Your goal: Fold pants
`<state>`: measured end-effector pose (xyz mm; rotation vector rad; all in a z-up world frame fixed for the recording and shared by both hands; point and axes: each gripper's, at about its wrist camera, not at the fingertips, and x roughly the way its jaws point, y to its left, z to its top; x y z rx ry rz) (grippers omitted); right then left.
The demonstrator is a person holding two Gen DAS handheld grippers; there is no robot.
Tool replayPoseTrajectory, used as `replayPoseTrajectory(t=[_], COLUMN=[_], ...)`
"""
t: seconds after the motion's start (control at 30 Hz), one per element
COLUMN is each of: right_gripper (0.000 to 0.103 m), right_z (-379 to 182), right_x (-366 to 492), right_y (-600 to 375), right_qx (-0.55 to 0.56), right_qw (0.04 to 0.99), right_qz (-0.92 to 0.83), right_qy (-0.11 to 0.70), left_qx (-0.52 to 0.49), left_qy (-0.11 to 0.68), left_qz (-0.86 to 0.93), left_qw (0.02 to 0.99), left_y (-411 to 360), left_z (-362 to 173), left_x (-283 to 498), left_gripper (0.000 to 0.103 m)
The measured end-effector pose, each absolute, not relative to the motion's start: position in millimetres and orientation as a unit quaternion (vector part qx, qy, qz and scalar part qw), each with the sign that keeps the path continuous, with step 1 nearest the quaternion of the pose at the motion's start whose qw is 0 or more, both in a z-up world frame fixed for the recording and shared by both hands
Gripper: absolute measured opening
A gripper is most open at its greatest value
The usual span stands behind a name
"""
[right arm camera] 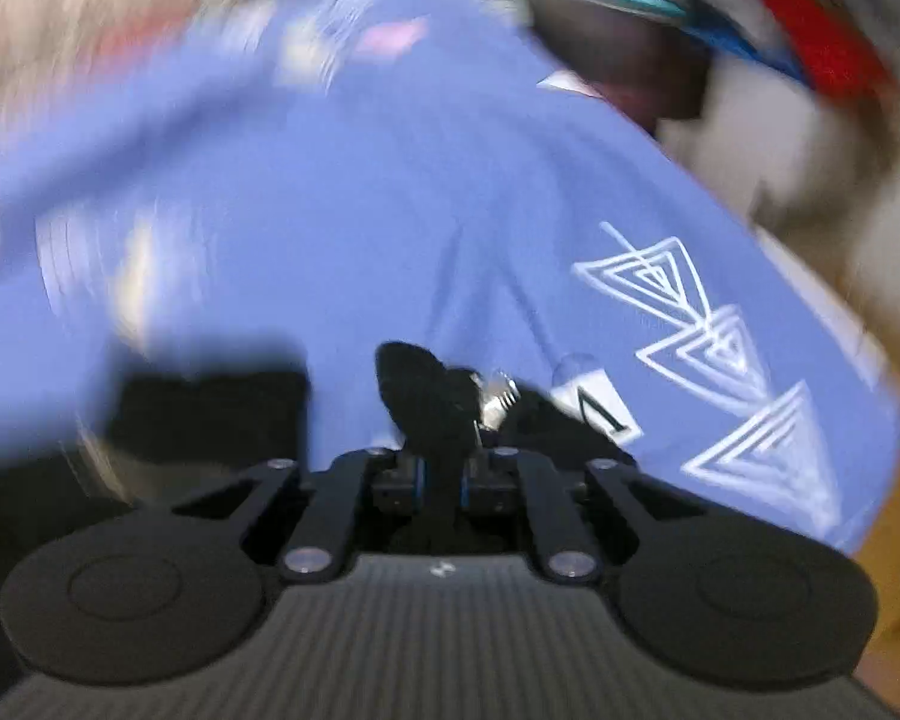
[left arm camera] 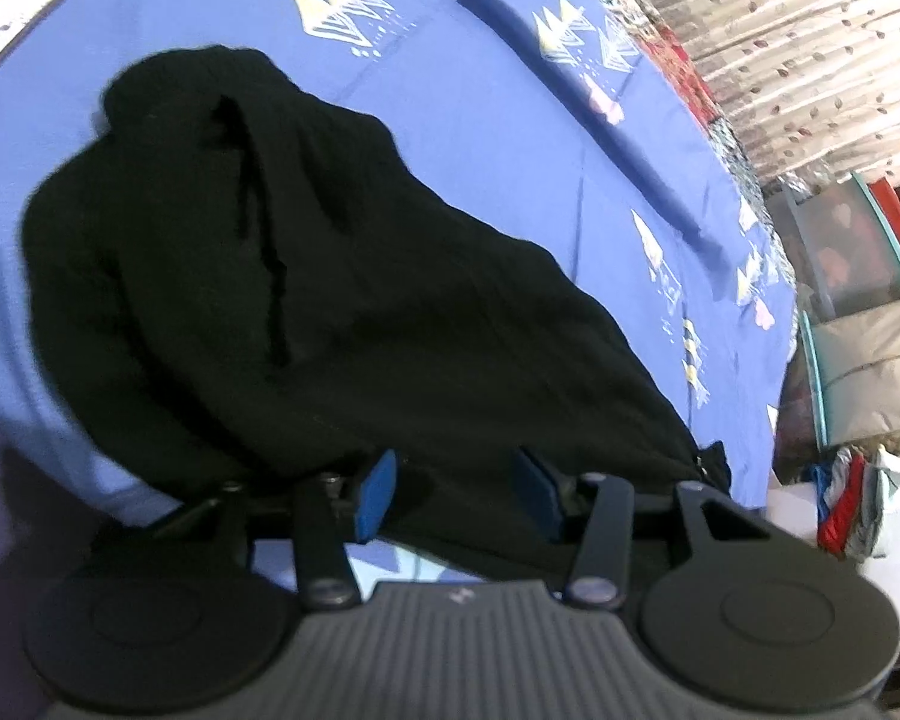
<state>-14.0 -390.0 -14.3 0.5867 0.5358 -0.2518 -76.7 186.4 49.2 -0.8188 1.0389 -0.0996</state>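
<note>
Here the black pants [left arm camera: 306, 300] lie bunched on the blue bed sheet [left arm camera: 480, 120], their length running away from your left tongs [left arm camera: 456, 495], which stand open at the near edge. Your right tongs [right arm camera: 441, 483] are closed, pinching a fold of the pants.

Right gripper [right arm camera: 442, 483] on black pants [right arm camera: 429, 396] (blurred)
</note>
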Motion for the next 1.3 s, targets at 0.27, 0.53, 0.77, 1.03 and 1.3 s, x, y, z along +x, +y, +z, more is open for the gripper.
replayPoseTrajectory(t=[0.27,0.53,0.77,1.03,1.3], right_gripper=[0.011,0.030,0.039,0.051,0.044], right_z=[-26,-99,-18,5,-29], right_x=[-86,-112,-90,49,53], right_y=[-465,-477,-444,-287,-274], right_qx=[0.487,0.492,0.341,0.125,-0.012], right_qw=[0.865,0.814,0.888,0.922,0.912], right_qz=[-0.099,-0.259,-0.287,0.144,0.125], right_qy=[0.068,0.166,0.113,0.337,0.391], left_qx=[-0.386,-0.367,-0.375,-0.374,-0.382], left_qy=[0.491,0.511,0.515,0.509,0.484], left_qz=[-0.030,-0.051,-0.040,-0.051,-0.012], left_qw=[0.780,0.776,0.770,0.774,0.787], left_y=[189,174,174,167,204], left_z=[44,42,37,41,43], left_x=[-75,-65,-66,-67,-89], left_gripper=[0.046,0.046,0.047,0.047,0.049])
